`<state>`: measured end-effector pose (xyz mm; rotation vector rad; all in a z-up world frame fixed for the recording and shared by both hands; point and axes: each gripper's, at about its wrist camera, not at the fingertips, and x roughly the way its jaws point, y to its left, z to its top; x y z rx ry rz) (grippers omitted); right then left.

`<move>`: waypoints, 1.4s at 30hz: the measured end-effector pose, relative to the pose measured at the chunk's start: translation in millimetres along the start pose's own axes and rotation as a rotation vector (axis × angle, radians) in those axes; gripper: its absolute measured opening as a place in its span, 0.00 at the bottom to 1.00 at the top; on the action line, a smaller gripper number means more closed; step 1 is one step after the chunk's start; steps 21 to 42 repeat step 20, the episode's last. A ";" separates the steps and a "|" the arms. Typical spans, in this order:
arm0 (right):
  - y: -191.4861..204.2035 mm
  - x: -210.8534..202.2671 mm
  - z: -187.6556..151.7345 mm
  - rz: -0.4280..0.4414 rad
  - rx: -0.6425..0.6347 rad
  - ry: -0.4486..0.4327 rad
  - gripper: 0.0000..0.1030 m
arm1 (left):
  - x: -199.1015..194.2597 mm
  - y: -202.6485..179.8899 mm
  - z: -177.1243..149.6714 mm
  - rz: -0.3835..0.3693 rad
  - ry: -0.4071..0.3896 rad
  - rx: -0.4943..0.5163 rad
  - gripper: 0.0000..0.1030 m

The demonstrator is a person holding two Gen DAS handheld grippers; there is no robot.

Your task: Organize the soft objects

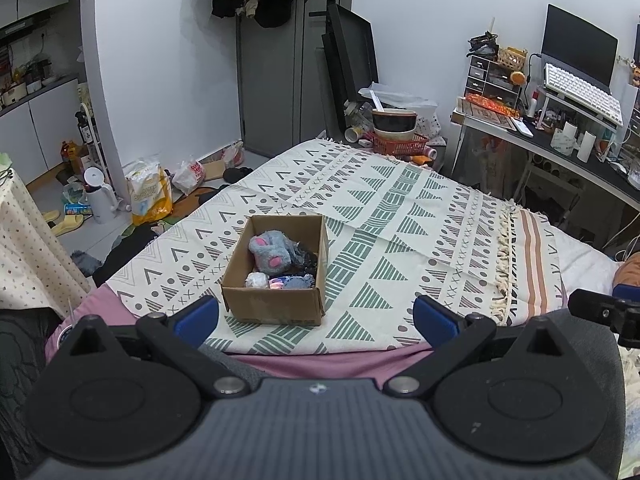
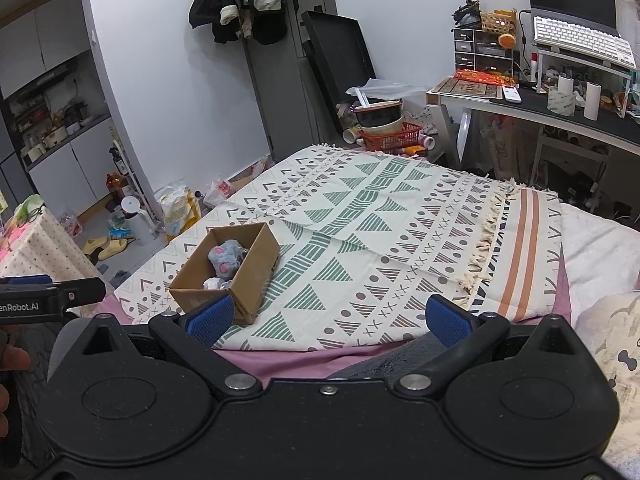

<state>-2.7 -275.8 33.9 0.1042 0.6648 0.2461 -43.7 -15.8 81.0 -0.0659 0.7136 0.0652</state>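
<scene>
Hovering both grippers back at the near edge of the bed, I logged the scene as close to finished. Left gripper: jaws spread wide, nothing between the blue pads. Right gripper: same, jaws spread and empty.

Cardboard box sat on the patterned blanket, toward the left side and just beyond the left gripper. From the right wrist view it lay off to the left, partly behind the right gripper's left pad. Flaps were out of the way and the top open, which I judged made it the drop-in bin for the soft things.

Inside: a grey plush toy with pink patches took up the middle, resting on something dark at the far right. A small white soft item and a bluish-grey one were tucked against the near wall. Could not tell exactly what the smaller pieces were.

Rest of the blanket showed no loose soft objects within reach. A printed pillow lay at the right edge of the bed; whether it counted for the task I could not say.

Both grippers held low and level, pointing across the bed, apart from the box. My reading: sorting done, or a pause to scan for leftovers.
</scene>
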 end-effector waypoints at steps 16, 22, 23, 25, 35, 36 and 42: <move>-1.6 -1.5 -1.5 0.002 -0.001 -0.003 1.00 | -5.3 -5.8 -2.7 -0.011 0.000 0.010 1.00; -2.1 -1.4 -2.9 0.005 0.001 -0.002 1.00 | -4.0 -7.3 -4.5 -0.015 0.001 0.012 0.99; -2.1 -1.4 -2.9 0.005 0.001 -0.002 1.00 | -4.0 -7.3 -4.5 -0.015 0.001 0.012 0.99; -2.1 -1.4 -2.9 0.005 0.001 -0.002 1.00 | -4.0 -7.3 -4.5 -0.015 0.001 0.012 0.99; -2.1 -1.4 -2.9 0.005 0.001 -0.002 1.00 | -4.0 -7.3 -4.5 -0.015 0.001 0.012 0.99; -2.1 -1.4 -2.9 0.005 0.001 -0.002 1.00 | -4.0 -7.3 -4.5 -0.015 0.001 0.012 0.99; -2.1 -1.4 -2.9 0.005 0.001 -0.002 1.00 | -4.0 -7.3 -4.5 -0.015 0.001 0.012 0.99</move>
